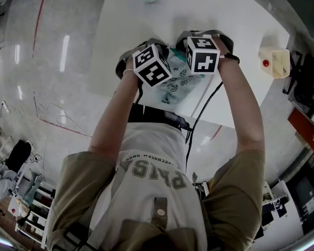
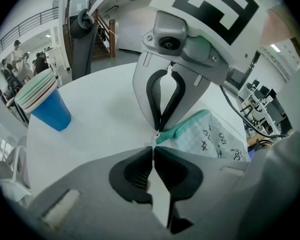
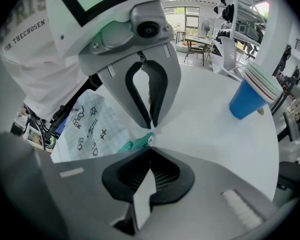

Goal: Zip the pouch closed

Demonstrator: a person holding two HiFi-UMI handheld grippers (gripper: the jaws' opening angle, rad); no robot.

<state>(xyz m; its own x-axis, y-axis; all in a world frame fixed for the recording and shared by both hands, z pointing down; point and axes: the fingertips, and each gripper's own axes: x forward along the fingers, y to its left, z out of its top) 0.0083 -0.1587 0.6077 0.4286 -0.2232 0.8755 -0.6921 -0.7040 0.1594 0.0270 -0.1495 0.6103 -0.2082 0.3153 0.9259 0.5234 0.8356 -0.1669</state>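
Observation:
A pale printed pouch (image 1: 179,82) with a teal zipper (image 2: 186,125) lies on the white table (image 1: 235,14), between my two grippers. In the head view, both sets of jaws are hidden under the marker cubes. My left gripper (image 2: 153,145) is shut at the zipper's end, on a small pale piece; pull or tab, I cannot tell. My right gripper (image 3: 151,146) is shut on the teal zipper end (image 3: 136,144). The two grippers' tips nearly touch: the right gripper (image 2: 160,129) faces the left one, and the left gripper (image 3: 151,127) faces the right. The pouch body (image 3: 92,121) trails toward me.
A blue cup (image 2: 49,105) with a striped rim stands farther out on the table, also in the right gripper view as the cup (image 3: 249,95). A cream tray (image 1: 276,61) with a small red thing sits at the table's right edge. Cables hang near the front edge.

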